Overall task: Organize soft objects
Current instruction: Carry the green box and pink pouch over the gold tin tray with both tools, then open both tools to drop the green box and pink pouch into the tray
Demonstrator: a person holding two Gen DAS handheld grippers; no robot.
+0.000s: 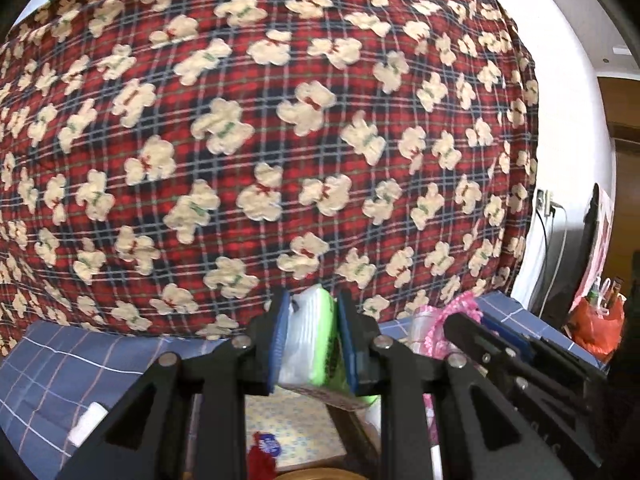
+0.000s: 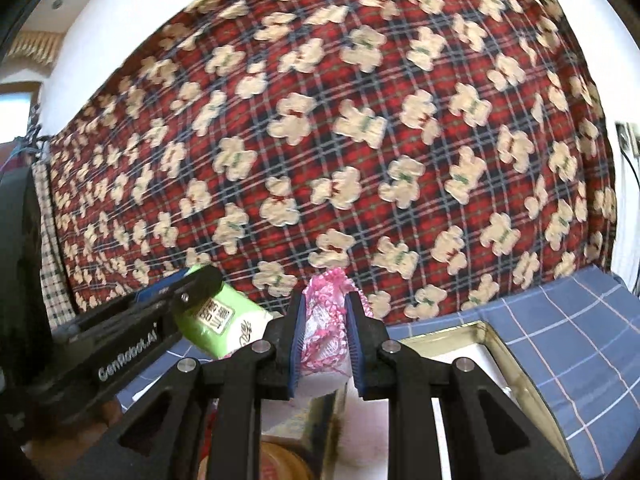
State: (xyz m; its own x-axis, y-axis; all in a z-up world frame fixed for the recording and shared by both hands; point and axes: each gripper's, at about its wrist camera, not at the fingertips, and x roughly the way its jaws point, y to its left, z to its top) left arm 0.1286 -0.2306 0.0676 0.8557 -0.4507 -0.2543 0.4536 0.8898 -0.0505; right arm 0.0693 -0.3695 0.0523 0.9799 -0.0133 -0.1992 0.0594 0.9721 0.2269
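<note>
While both grippers pointed toward the hanging blanket, each pinched a soft packet.
Left gripper point(image 1: 312, 344): clamped on a green-and-white tissue pack point(image 1: 310, 340), held in the air between its blue pads.
Right gripper point(image 2: 325, 344): clamped on a pink lace-wrapped bundle point(image 2: 326, 328), just beside the tissue pack.
Backdrop: red plaid bear-print blanket point(image 1: 260, 140) hung close ahead.
Below: blue checked cloth point(image 2: 568, 328) and a gold-rimmed tin point(image 2: 504, 344) lay beneath the right gripper.
</note>
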